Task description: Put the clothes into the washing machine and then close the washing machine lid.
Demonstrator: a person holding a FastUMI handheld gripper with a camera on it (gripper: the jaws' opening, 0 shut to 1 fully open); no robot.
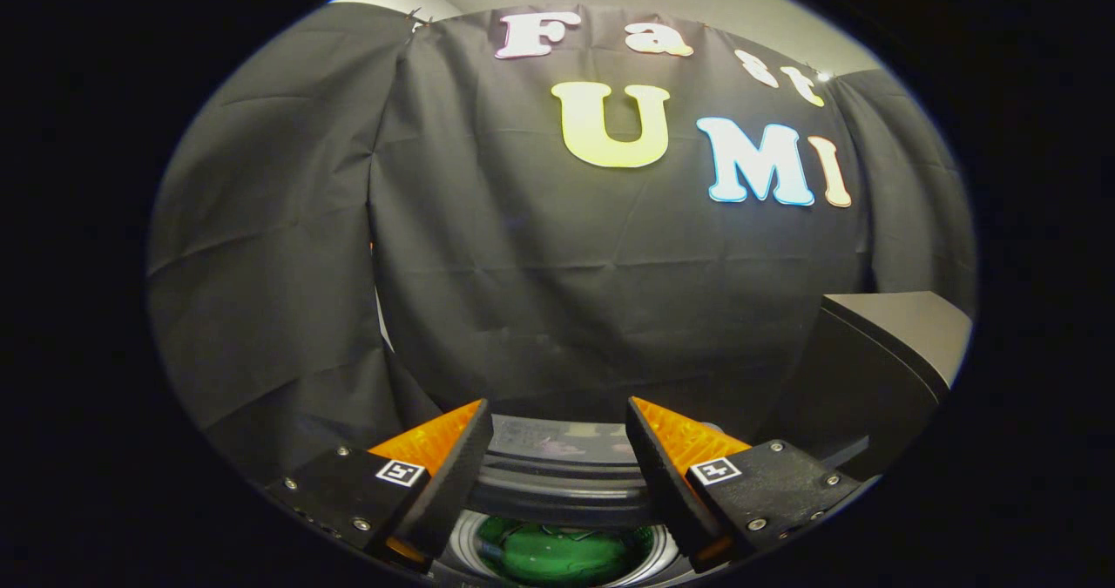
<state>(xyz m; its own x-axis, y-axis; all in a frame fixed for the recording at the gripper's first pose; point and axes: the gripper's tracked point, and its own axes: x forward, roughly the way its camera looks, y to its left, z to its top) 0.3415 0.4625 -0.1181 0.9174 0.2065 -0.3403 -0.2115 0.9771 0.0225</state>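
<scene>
A: What does the gripper view show of the tongs (557, 418)?

B: They are spread wide, pinching nothing, held above the washing machine (557, 483).

A: And the clothes?

B: A green garment (557, 553) lies inside the drum, seen through the round opening below and between the fingers (435, 449).

A: The lid?

B: The dark lid (871, 370) stands raised beyond the right-hand finger, tilted up, so the machine is open. The booth's black cloth wall (566, 266) hangs behind it.
</scene>
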